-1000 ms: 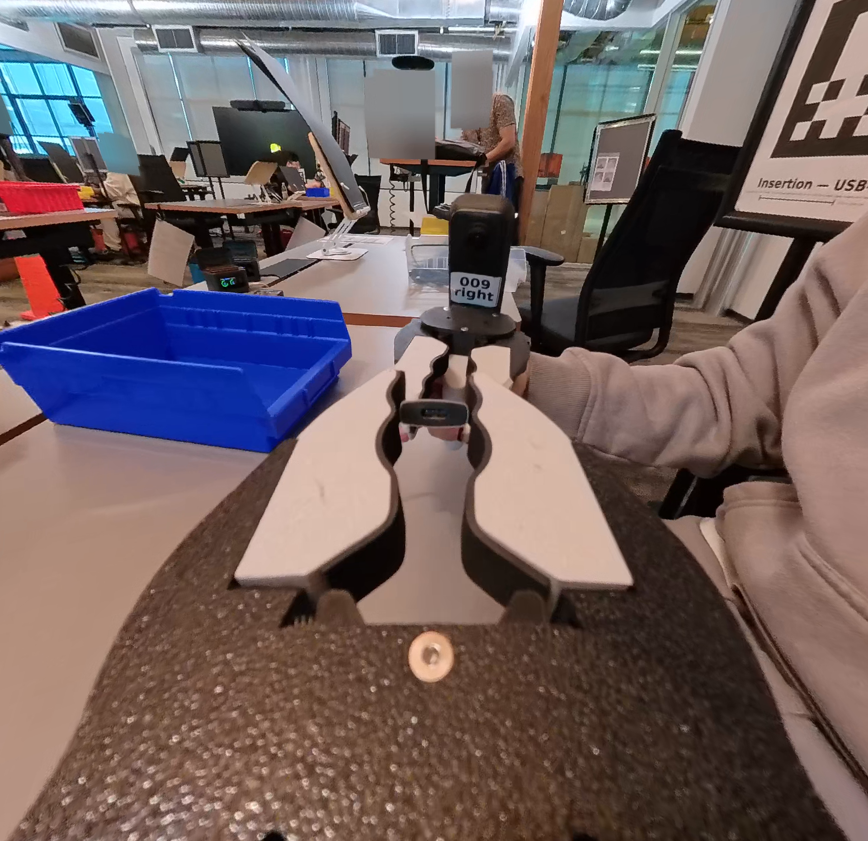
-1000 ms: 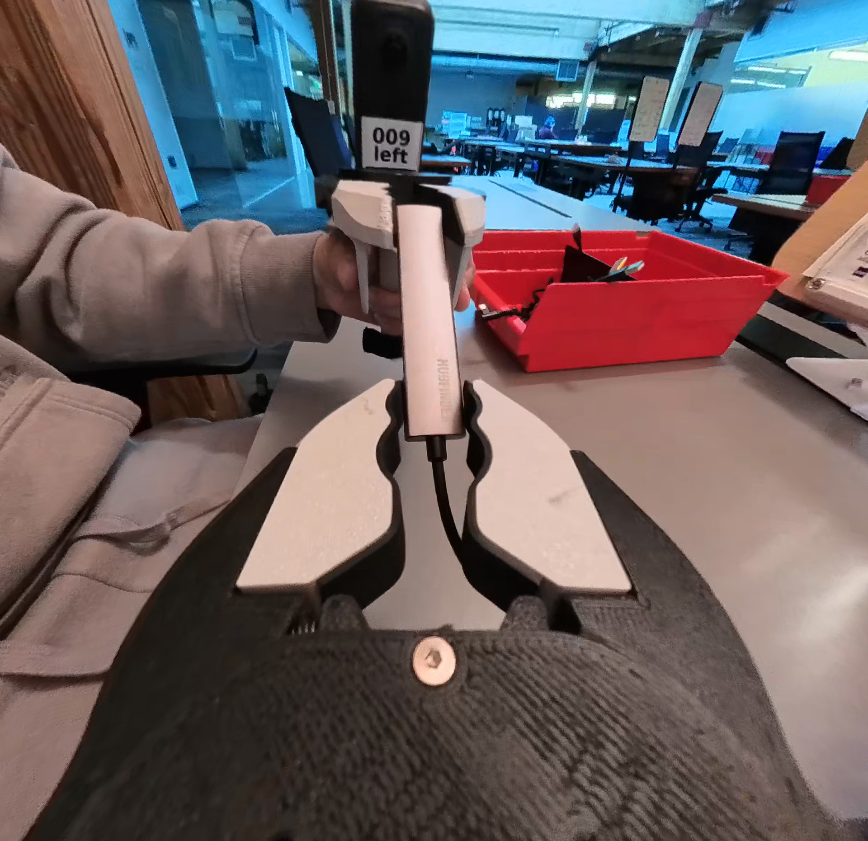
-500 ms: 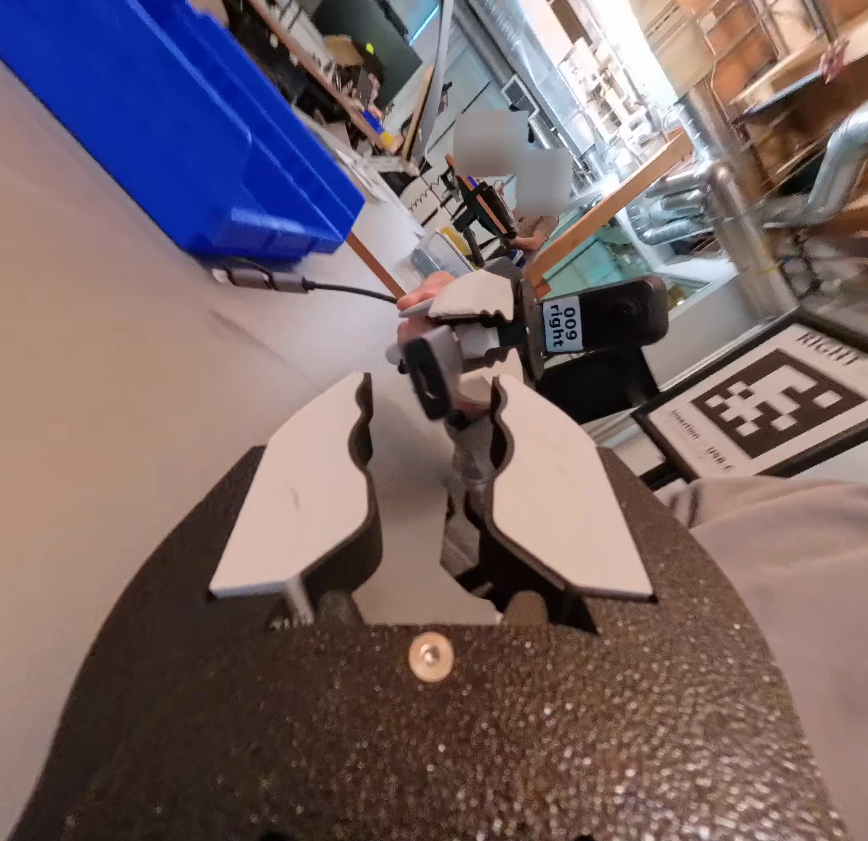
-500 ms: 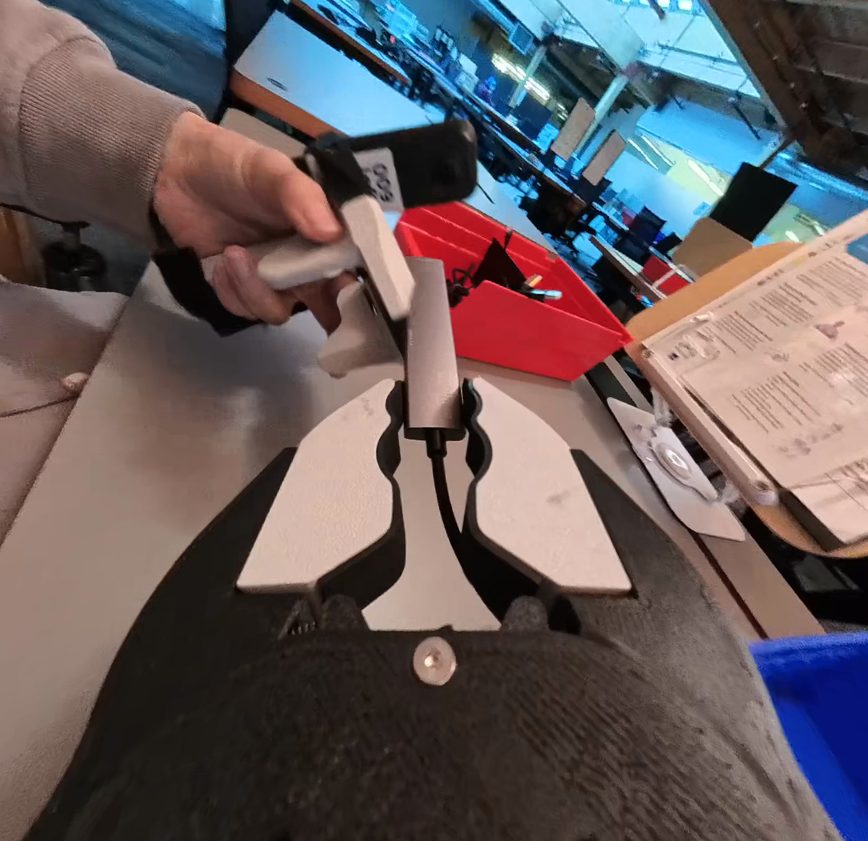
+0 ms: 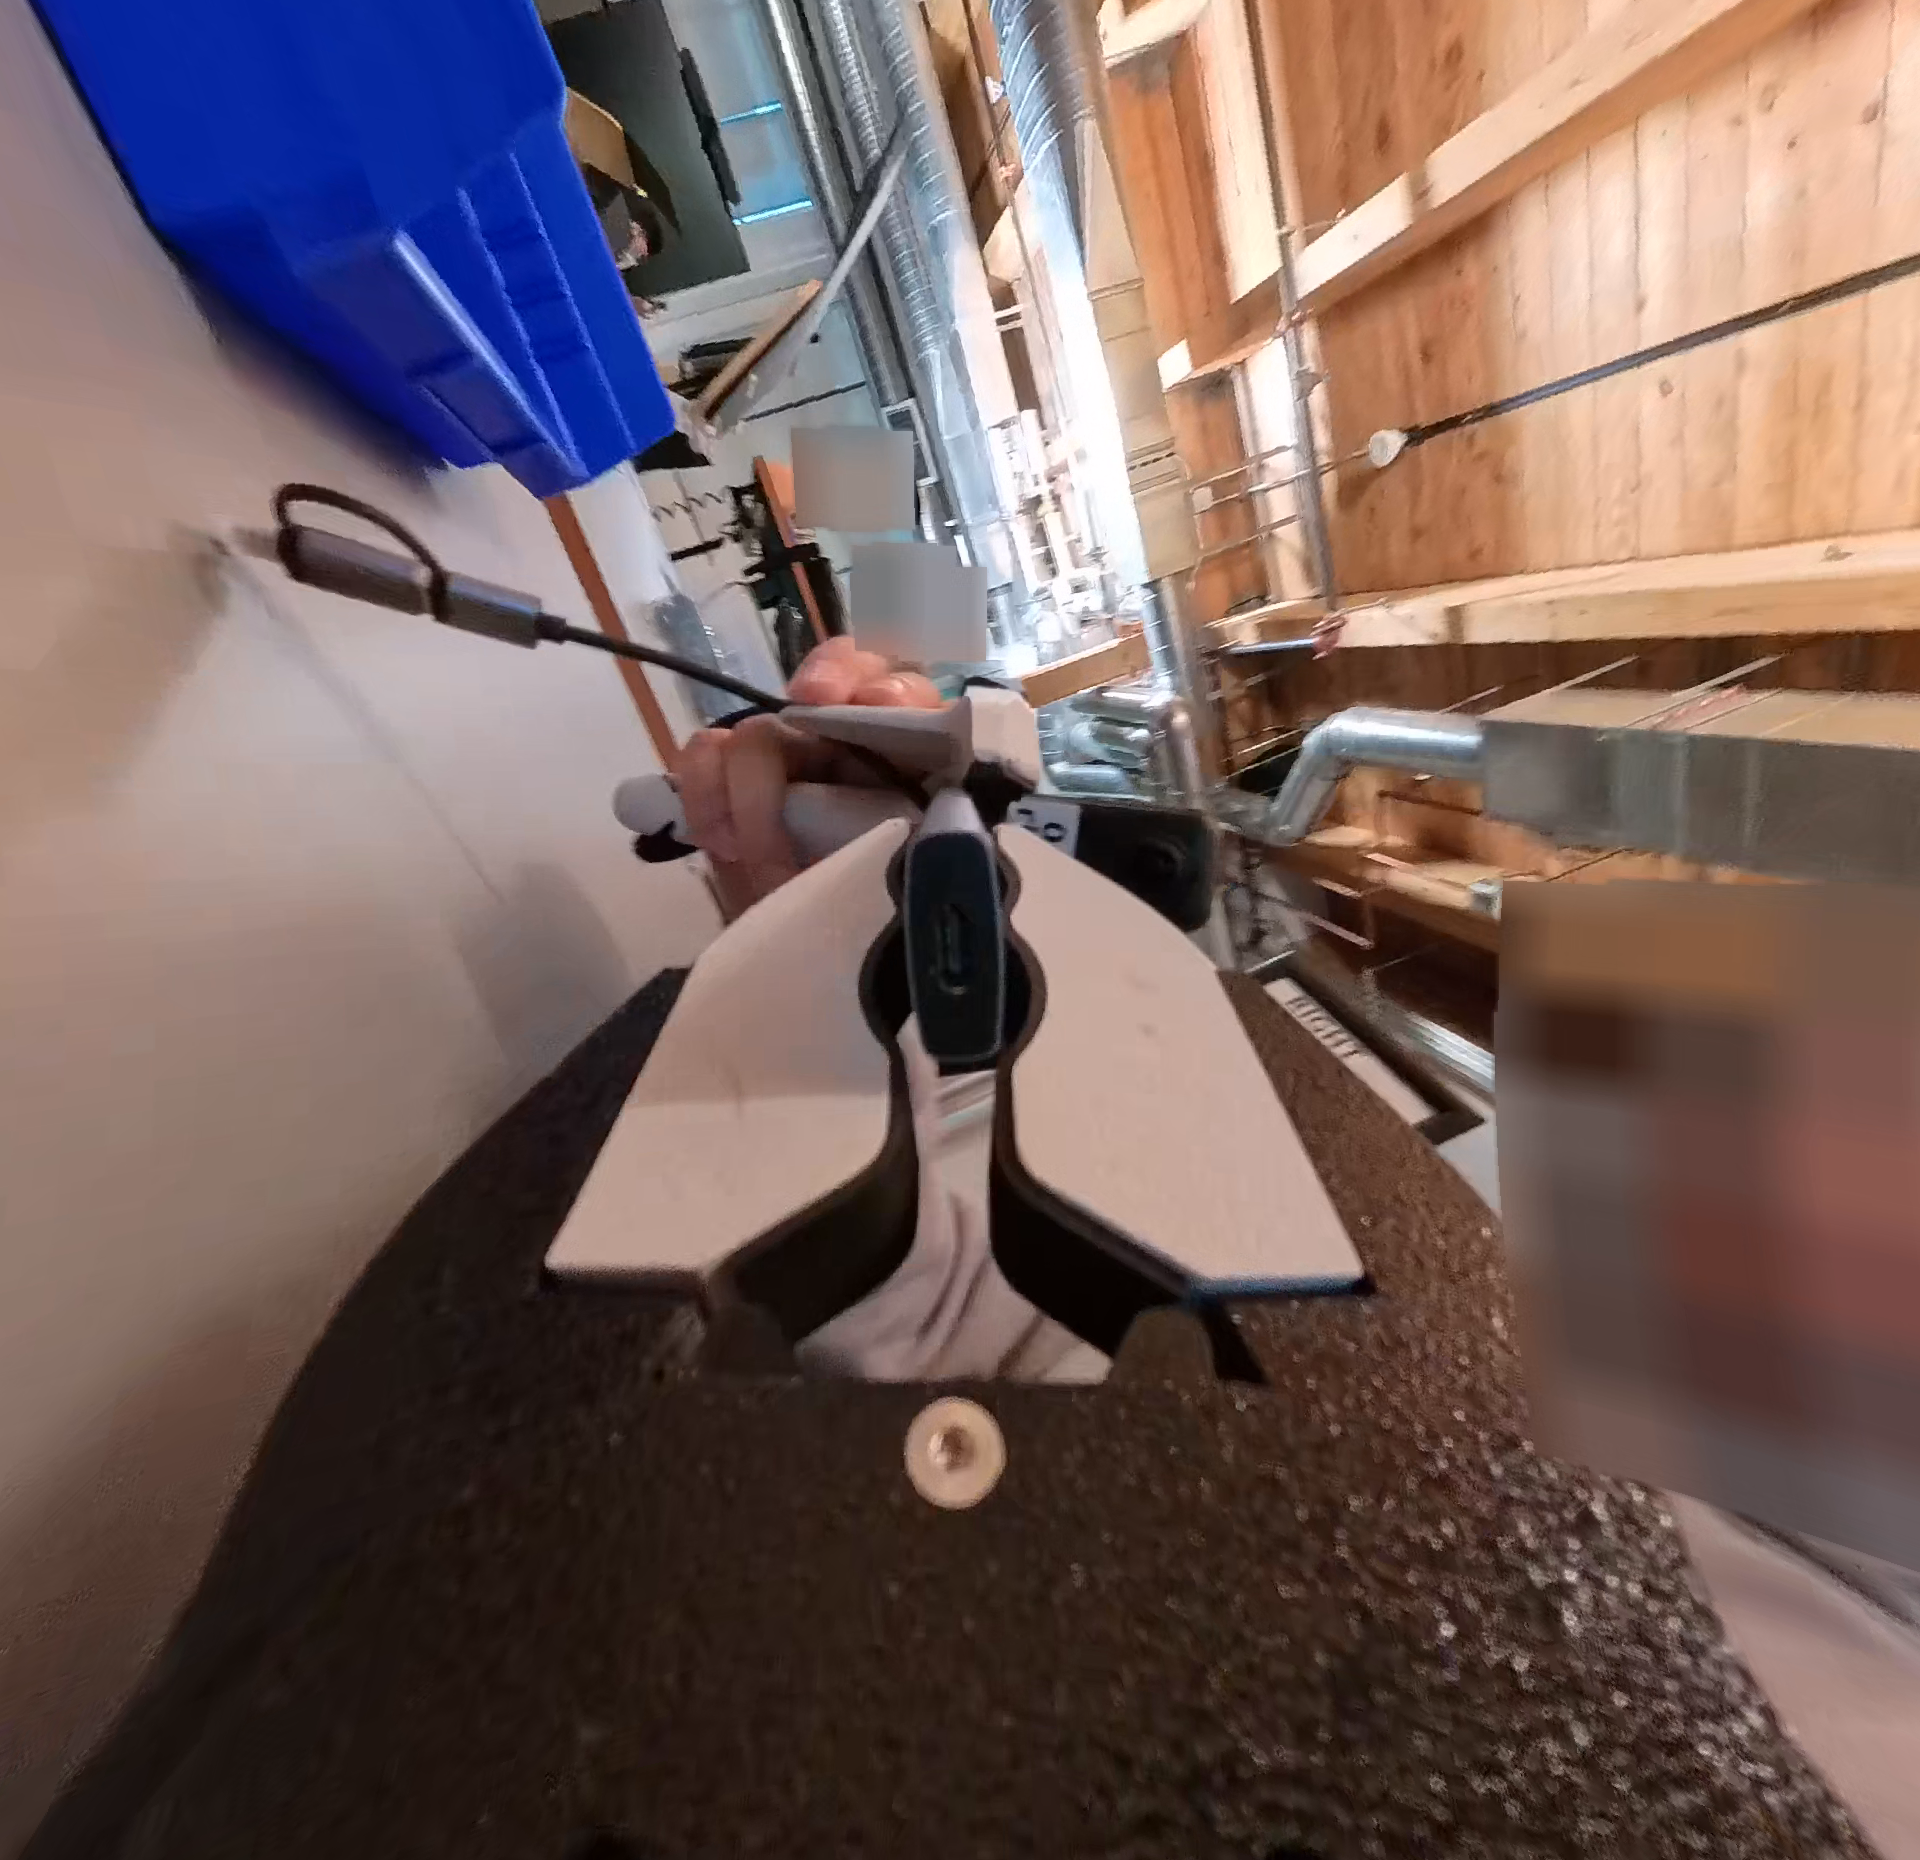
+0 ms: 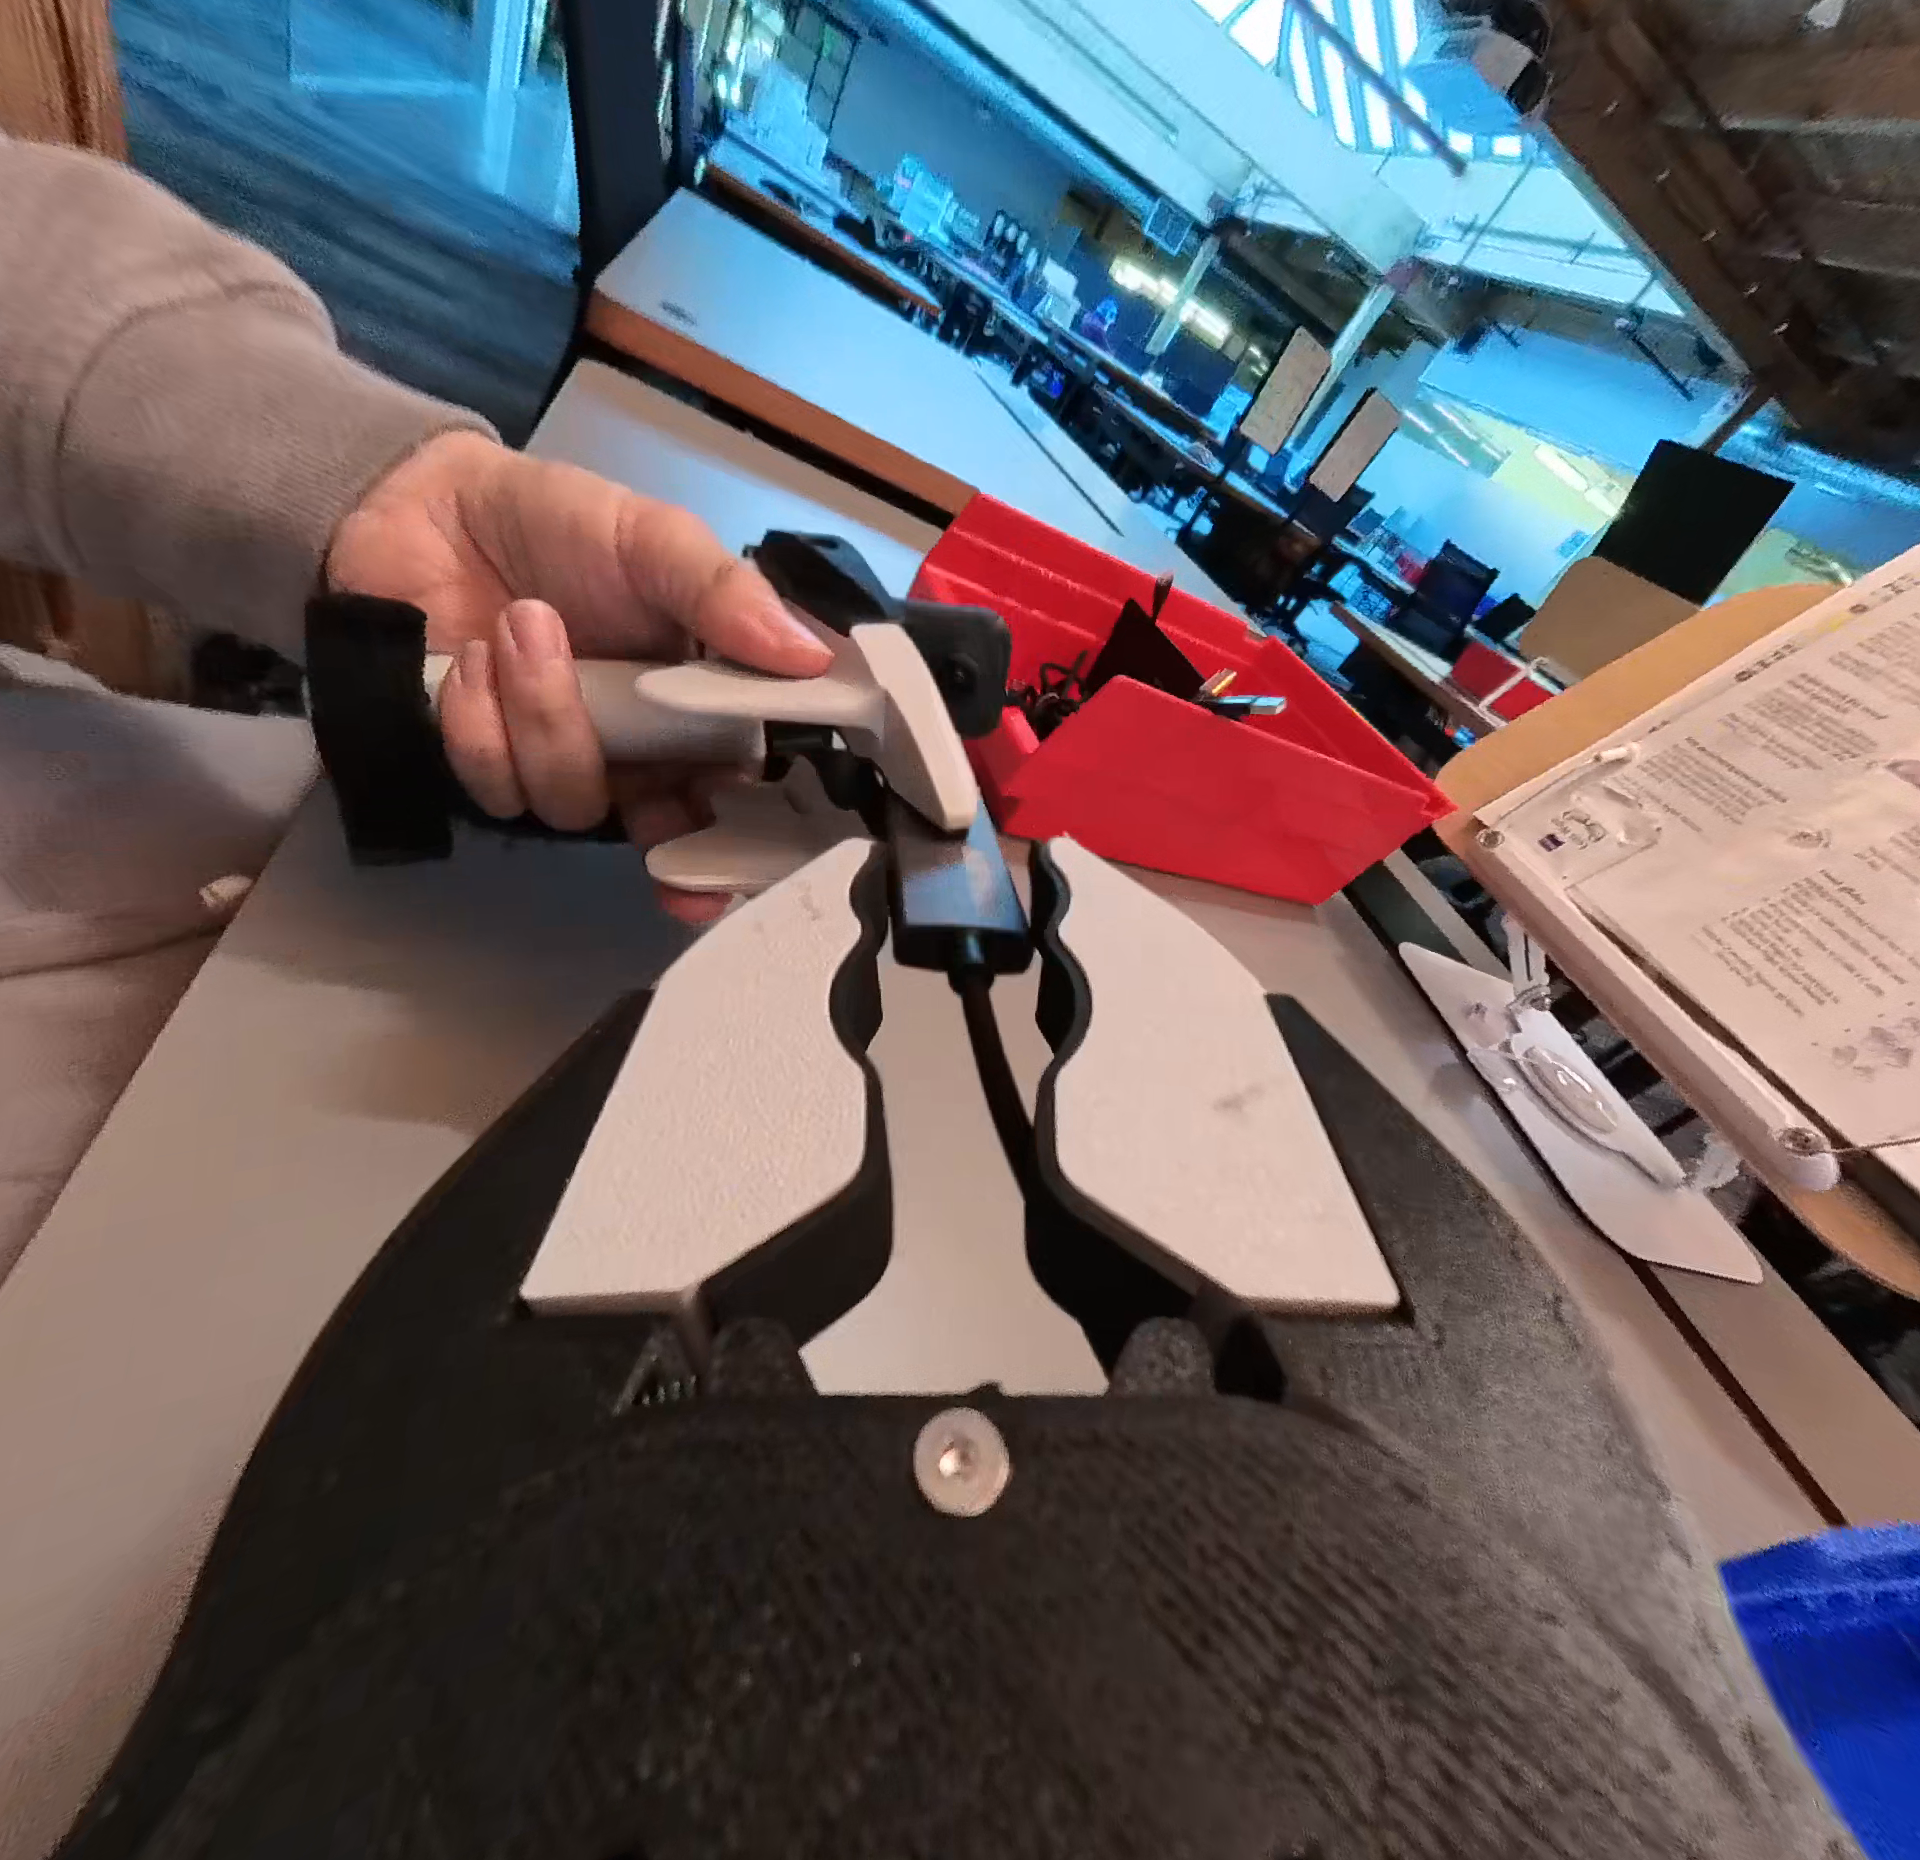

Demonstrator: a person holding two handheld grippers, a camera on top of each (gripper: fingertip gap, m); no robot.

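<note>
A slim grey USB hub (image 5: 951, 979) is held between both grippers above the grey table (image 5: 208, 979). My left gripper (image 5: 948, 844) is shut on one end of it, with the port facing the camera. My right gripper (image 6: 956, 865) is shut on the other end (image 6: 951, 906), where the black cable (image 6: 992, 1041) leaves it. In the left wrist view the cable (image 5: 644, 652) runs to a grey plug with an adapter (image 5: 364, 563) over the table. The right gripper (image 5: 883, 740) and the left gripper (image 6: 914, 802) each show in the other's view, held by a hand.
A blue bin (image 5: 312, 148) stands on the table beyond the plug; its corner shows in the right wrist view (image 6: 1829, 1654). A red bin (image 6: 1195, 782) with cables and small parts stands behind the hub. A document stand (image 6: 1714, 823) is at the right. The tips of both grippers are at nearly the same place.
Both grippers have rolled onto their sides with the hub. My left gripper was open beside the hub half a second ago and is now shut on its end.
</note>
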